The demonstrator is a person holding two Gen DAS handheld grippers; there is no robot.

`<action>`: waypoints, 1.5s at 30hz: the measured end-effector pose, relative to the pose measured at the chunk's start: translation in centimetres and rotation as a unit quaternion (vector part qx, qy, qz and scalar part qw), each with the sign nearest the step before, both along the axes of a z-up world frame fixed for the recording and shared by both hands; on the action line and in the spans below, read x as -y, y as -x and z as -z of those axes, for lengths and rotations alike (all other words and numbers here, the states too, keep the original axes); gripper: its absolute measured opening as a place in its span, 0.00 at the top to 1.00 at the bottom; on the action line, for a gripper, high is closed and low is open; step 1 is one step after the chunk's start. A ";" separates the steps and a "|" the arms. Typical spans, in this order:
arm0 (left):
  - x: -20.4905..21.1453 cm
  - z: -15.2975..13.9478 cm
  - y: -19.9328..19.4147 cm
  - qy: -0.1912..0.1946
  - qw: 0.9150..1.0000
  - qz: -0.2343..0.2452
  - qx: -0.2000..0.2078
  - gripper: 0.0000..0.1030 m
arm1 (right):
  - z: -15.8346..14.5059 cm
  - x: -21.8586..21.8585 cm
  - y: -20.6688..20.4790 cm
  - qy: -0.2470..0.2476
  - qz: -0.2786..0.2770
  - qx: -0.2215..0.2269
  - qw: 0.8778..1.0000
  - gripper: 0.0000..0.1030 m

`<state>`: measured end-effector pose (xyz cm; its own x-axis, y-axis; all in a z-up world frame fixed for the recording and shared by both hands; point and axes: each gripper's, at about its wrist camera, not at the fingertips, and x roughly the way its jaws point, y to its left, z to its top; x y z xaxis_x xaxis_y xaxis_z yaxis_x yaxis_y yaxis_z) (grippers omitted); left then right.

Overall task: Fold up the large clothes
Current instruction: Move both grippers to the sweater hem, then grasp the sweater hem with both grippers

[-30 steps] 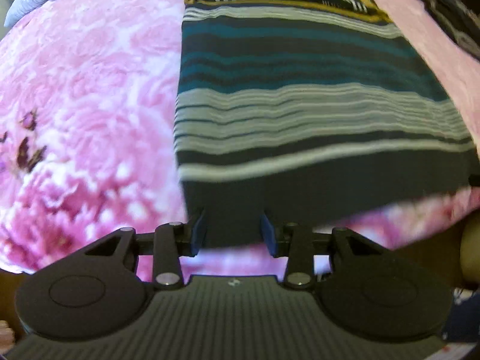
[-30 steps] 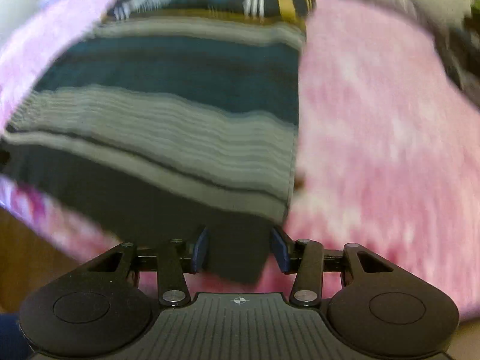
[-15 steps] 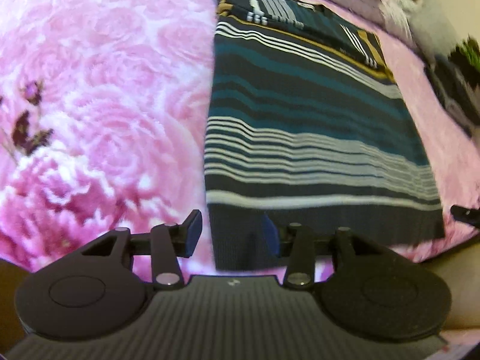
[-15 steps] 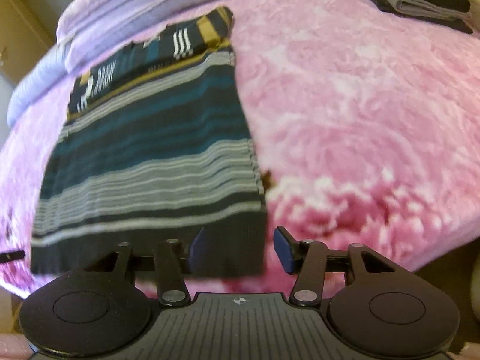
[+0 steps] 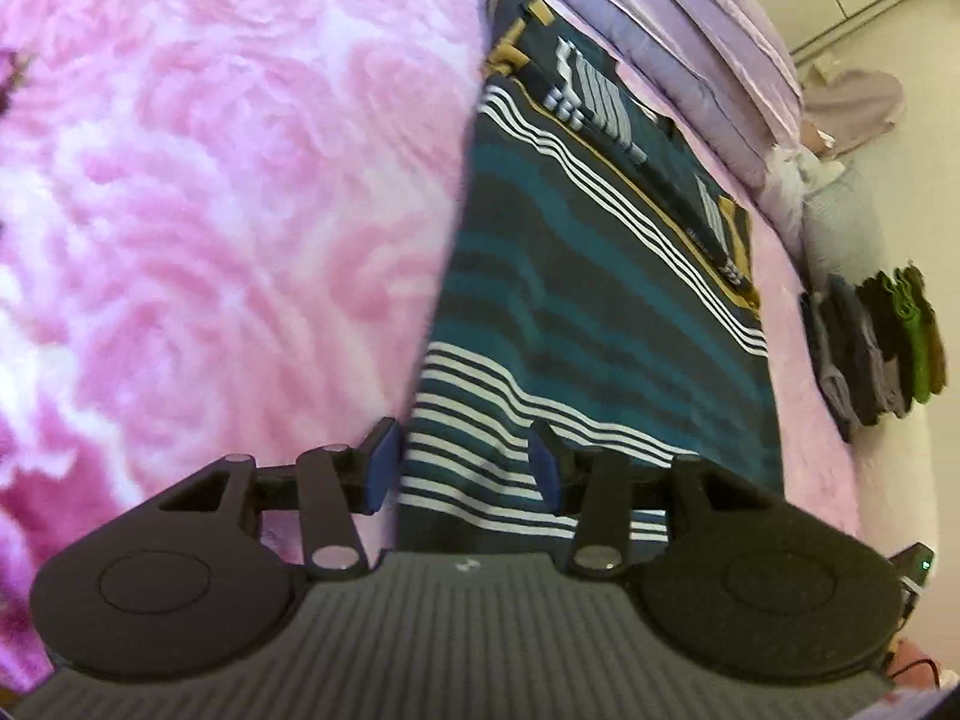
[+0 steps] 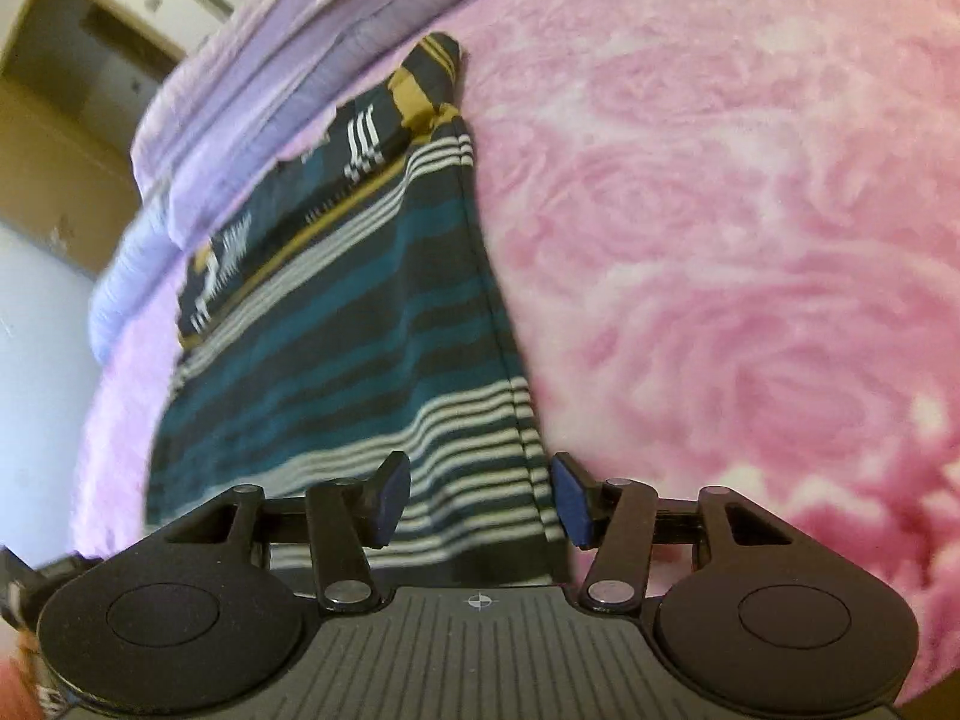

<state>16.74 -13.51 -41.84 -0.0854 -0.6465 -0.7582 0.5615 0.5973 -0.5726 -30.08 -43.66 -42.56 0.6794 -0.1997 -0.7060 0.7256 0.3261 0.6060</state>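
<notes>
A large striped garment (image 5: 600, 300) in dark, teal and white bands, with a yellow-trimmed top end, lies flat on the pink rose-patterned blanket (image 5: 210, 180). My left gripper (image 5: 462, 450) hovers open over the garment's left edge near the hem, and the fabric lies under its blue pads without being pinched. In the right wrist view the same garment (image 6: 360, 330) stretches away on the blanket (image 6: 720, 240). My right gripper (image 6: 480, 480) stands open over the garment's right edge near the hem. Its pads stand apart from the cloth.
A stack of folded dark and green clothes (image 5: 876, 348) sits at the bed's far right edge. Lilac bedding (image 5: 690, 30) lies rolled along the head of the bed beyond the garment, also seen as lilac bedding (image 6: 288, 72). Wide bare blanket lies on both sides.
A second ago the dark hem hung raised between both pairs of fingers. Now the garment lies flat, both jaws stand wider, and both grippers have rolled and shifted up over the white stripes.
</notes>
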 end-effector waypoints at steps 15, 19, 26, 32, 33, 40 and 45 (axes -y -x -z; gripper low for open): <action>-1.2 0.5 2.7 0.002 0.999 0.041 -0.033 0.89 | 1.5 0.0 1.0 -0.099 -0.015 0.055 0.994 0.89; -2.4 -1.0 3.4 0.018 0.998 0.055 -0.006 0.91 | 0.1 -0.6 1.4 -0.079 -0.028 0.033 0.996 0.92; -4.8 -3.0 5.4 0.040 0.997 0.062 0.001 0.91 | -2.7 -2.3 2.9 -0.062 -0.035 0.022 0.997 0.92; -10.1 -3.4 8.1 0.011 0.998 0.039 -0.044 0.91 | -3.7 -5.6 5.2 -0.099 -0.048 -0.019 0.994 0.93; -10.8 -3.5 8.6 0.007 0.998 0.034 -0.054 0.91 | -3.9 -6.4 5.7 -0.110 -0.048 -0.025 0.992 0.92; -8.9 -8.6 7.2 0.080 0.995 -0.015 -0.053 0.92 | -8.8 -4.3 4.7 -0.129 -0.028 0.038 0.991 0.91; -0.3 -12.6 0.6 0.171 0.984 -0.036 -0.015 0.90 | -14.7 4.1 -1.3 -0.045 -0.052 0.094 0.993 0.91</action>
<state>16.13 -13.21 -29.19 -0.0499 -0.8690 -0.4923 0.5043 0.4035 -0.7635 -28.74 -47.81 -27.87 0.8148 -0.0642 -0.5762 0.5619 0.3320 0.7576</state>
